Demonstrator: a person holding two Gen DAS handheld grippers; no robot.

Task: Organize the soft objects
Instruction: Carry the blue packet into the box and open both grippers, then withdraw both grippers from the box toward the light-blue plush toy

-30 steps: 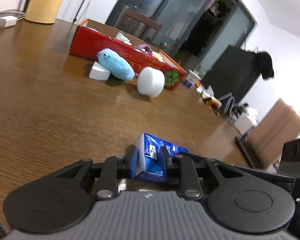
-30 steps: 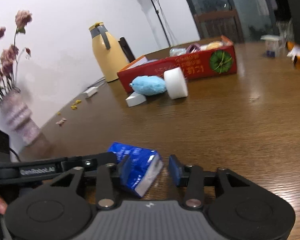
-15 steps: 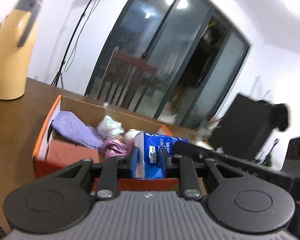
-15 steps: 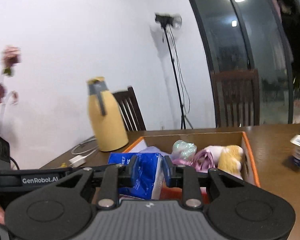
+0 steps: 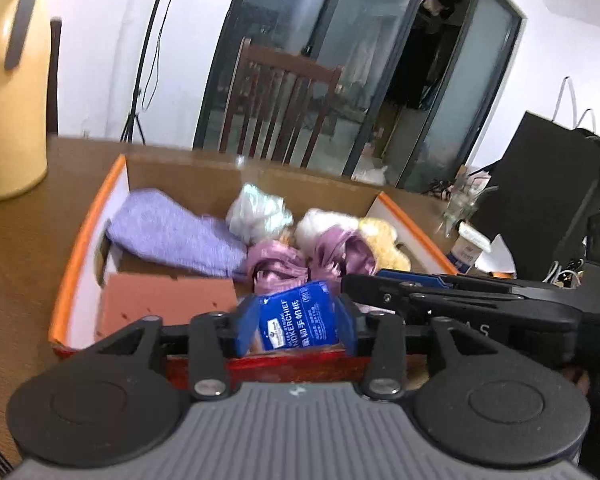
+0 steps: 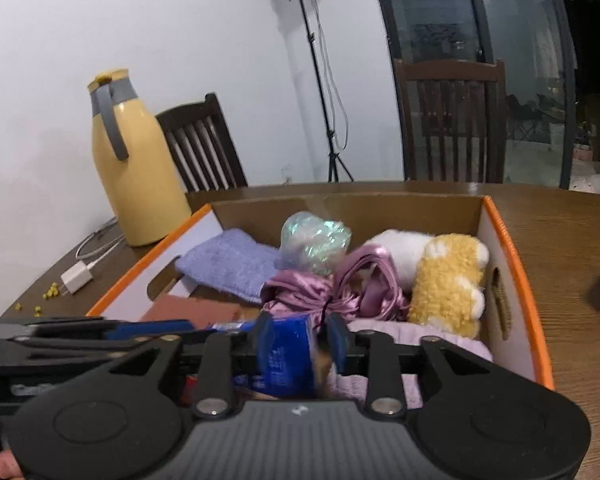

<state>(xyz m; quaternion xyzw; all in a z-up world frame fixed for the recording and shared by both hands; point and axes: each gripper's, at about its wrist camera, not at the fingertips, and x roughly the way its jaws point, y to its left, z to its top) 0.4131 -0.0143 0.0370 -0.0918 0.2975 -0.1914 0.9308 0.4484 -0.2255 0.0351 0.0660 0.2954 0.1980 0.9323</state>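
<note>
Over the orange-rimmed cardboard box (image 6: 534, 312), the blue tissue pack (image 5: 296, 322) sat between both tongs' fingers; the left gripper (image 5: 296, 326) and right gripper (image 6: 300, 342) were opening, pads just parting from it, above the purple satin cloth (image 6: 324, 292).

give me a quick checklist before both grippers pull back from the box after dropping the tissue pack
1. Tissue pack over the open box, not the table: ok.
2. Left gripper letting go: jaws are opening, pack between them; full release cannot tell.
3. Right gripper letting go: jaws are opening, pack between them; full release cannot tell.
4. Free spot under the pack: cannot tell, the grippers hide it.
5. Items already inside, the purple towel, pink satin cloth and yellow plush, sit below the rim: ok.
6. The two grippers apart enough to withdraw without bumping: cannot tell, they are very close.
</note>
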